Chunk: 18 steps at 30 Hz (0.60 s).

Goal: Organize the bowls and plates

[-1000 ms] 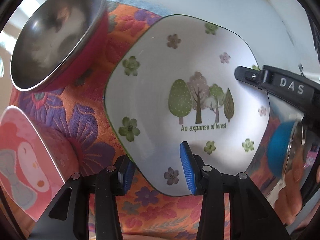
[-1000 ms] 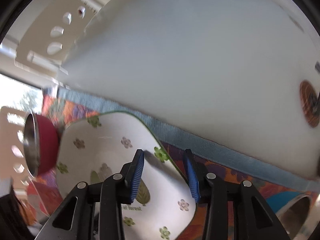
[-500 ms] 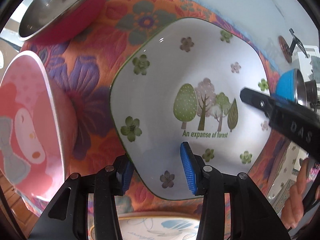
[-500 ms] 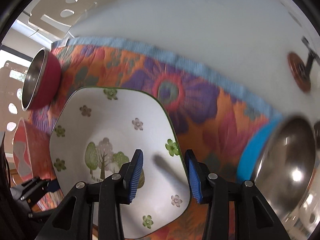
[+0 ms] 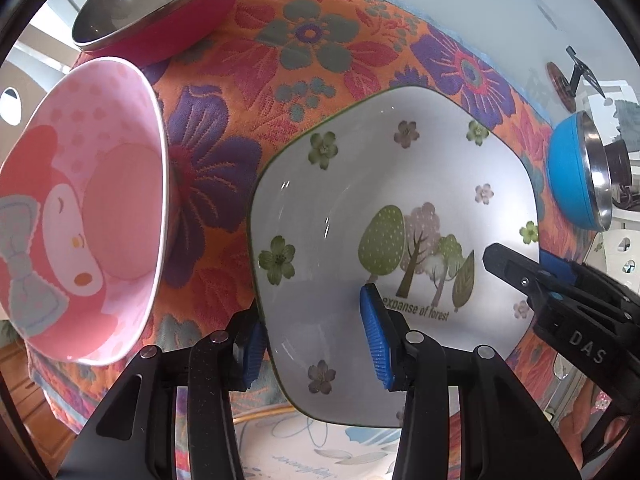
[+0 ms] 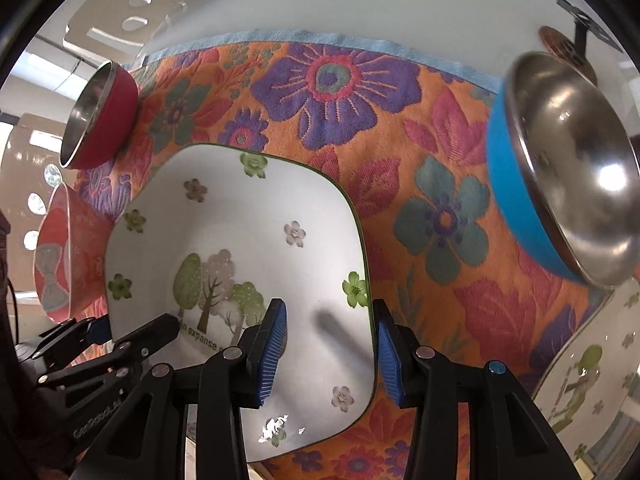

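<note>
A white square plate with a forest print (image 5: 400, 184) (image 6: 240, 232) is over the floral cloth (image 5: 320, 40). My left gripper (image 5: 314, 340) points down and is shut on the plate's left rim, one pad outside and one inside. My right gripper (image 6: 330, 344) straddles the opposite rim. Its inner pad hangs above the plate with its shadow apart from it, so it stands open. Each gripper shows in the other's view, the right gripper (image 5: 520, 260) and the left gripper (image 6: 136, 324). The plate's near edge overlaps a blue-patterned plate (image 5: 320, 452).
A pink cartoon bowl (image 5: 100, 220) stands left of the plate and a red steel bowl (image 5: 160, 12) at the far left. A blue steel bowl (image 6: 560, 168) is on the right, with a second forest plate (image 6: 592, 380) below it. White tabletop (image 6: 400, 0) lies beyond the cloth.
The forest plate has come away from the cloth's far edge toward me, moving with the left gripper. The right gripper has slid along the plate's right rim toward the near side.
</note>
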Each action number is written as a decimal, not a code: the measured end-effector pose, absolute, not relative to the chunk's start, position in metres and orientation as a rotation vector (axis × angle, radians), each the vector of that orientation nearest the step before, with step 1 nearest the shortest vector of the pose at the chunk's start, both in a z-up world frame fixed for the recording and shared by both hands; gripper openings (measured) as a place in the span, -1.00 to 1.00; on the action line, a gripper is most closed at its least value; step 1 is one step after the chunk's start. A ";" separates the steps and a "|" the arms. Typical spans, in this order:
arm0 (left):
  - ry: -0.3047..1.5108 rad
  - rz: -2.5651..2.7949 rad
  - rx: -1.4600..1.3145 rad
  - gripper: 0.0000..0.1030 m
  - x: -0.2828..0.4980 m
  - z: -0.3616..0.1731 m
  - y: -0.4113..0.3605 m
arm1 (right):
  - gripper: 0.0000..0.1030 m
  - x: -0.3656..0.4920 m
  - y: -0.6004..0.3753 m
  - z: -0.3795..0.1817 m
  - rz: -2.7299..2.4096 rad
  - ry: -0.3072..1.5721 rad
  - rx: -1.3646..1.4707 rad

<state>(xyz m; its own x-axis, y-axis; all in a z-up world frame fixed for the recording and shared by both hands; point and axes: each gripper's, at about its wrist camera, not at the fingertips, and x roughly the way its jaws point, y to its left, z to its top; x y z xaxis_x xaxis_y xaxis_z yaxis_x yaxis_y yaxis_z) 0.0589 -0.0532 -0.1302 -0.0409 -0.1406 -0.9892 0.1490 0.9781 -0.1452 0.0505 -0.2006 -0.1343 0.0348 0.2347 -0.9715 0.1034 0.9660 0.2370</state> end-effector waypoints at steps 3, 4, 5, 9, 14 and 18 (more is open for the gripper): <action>1.591 -0.240 -0.025 -0.22 0.060 -0.133 -0.049 | -0.18 0.046 -0.222 -0.135 0.108 1.525 0.357; 1.594 -0.248 -0.042 -0.22 0.062 -0.135 -0.048 | -0.18 0.046 -0.228 -0.138 0.108 1.521 0.397; 1.595 -0.255 -0.050 -0.21 0.064 -0.136 -0.047 | -0.18 0.047 -0.234 -0.140 0.105 1.520 0.421; 1.610 -0.277 -0.055 -0.13 0.066 -0.141 -0.046 | -0.17 0.049 -0.244 -0.138 0.096 1.505 0.439; 1.576 -0.328 -0.054 -0.15 0.061 -0.123 -0.046 | -0.17 0.055 -0.223 -0.128 0.131 1.467 0.487; 1.536 -0.353 -0.002 -0.15 0.060 -0.114 -0.055 | -0.17 0.051 -0.229 -0.112 0.149 1.449 0.426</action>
